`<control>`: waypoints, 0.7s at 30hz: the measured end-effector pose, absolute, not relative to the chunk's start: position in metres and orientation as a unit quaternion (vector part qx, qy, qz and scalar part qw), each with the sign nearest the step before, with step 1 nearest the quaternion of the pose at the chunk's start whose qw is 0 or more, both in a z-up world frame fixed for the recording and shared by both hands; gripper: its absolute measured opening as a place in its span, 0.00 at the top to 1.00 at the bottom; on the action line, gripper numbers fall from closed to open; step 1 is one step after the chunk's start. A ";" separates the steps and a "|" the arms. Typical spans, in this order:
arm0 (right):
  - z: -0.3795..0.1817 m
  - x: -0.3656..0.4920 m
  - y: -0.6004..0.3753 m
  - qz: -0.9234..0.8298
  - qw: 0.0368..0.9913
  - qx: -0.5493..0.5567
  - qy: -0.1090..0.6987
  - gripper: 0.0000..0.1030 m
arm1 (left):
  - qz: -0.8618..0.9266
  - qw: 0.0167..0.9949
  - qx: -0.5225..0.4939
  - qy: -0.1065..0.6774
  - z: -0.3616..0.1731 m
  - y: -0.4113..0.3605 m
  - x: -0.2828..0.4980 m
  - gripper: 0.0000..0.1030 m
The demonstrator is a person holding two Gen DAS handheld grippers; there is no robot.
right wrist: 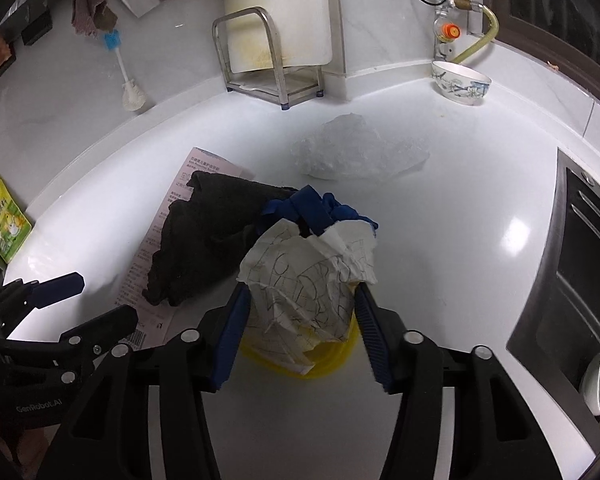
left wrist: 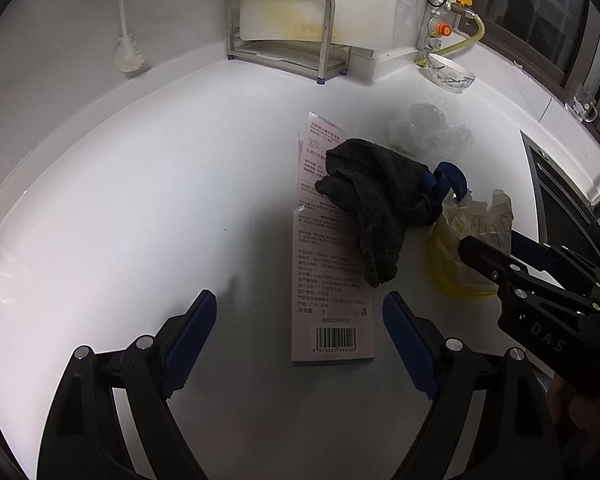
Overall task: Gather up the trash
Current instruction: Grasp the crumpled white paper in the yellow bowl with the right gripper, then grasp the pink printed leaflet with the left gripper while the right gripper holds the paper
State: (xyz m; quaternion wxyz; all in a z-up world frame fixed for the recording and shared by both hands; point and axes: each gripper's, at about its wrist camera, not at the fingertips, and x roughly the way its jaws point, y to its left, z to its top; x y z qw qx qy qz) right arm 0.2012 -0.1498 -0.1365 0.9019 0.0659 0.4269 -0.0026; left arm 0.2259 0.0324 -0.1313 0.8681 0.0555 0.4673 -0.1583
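Observation:
A heap of trash lies on the white counter (left wrist: 140, 200). A pink printed package (left wrist: 332, 280) lies flat, with a dark grey rag (left wrist: 376, 200) partly on it. Blue scraps (left wrist: 444, 180), a crumpled scribbled paper (right wrist: 312, 276) and a yellow cup (right wrist: 300, 360) lie beside the rag. A clear crumpled plastic bag (right wrist: 356, 152) lies behind. My left gripper (left wrist: 298, 340) is open, its fingers either side of the package's near end. My right gripper (right wrist: 300, 320) is open, its fingers close on both sides of the crumpled paper and cup; I cannot tell if they touch.
A steel rack (left wrist: 284, 40) with a white board stands at the back wall. A bottle brush (left wrist: 126, 40) hangs on the left. A patterned bowl (right wrist: 460, 80) sits by the gas valve (right wrist: 448, 32). A sink (right wrist: 572, 280) is at the right. A green packet (right wrist: 4, 220) lies at the left.

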 end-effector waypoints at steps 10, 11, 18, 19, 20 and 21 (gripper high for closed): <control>-0.128 0.196 -0.152 0.019 0.912 0.077 0.403 0.66 | -0.165 0.866 0.050 0.470 -0.137 0.028 0.230 0.19; -0.126 0.194 -0.152 0.019 0.913 0.079 0.401 0.66 | -0.165 0.865 0.051 0.470 -0.138 0.027 0.230 0.19; -0.109 0.183 -0.165 0.008 0.918 0.107 0.382 0.66 | -0.166 0.864 0.057 0.471 -0.144 0.021 0.234 0.19; -0.109 0.182 -0.166 0.008 0.918 0.111 0.381 0.66 | -0.165 0.864 0.058 0.472 -0.146 0.020 0.235 0.19; -0.108 0.181 -0.167 0.007 0.918 0.113 0.381 0.66 | -0.165 0.864 0.059 0.472 -0.147 0.018 0.236 0.19; -0.107 0.179 -0.168 0.005 0.918 0.115 0.381 0.66 | -0.166 0.864 0.060 0.473 -0.149 0.017 0.237 0.19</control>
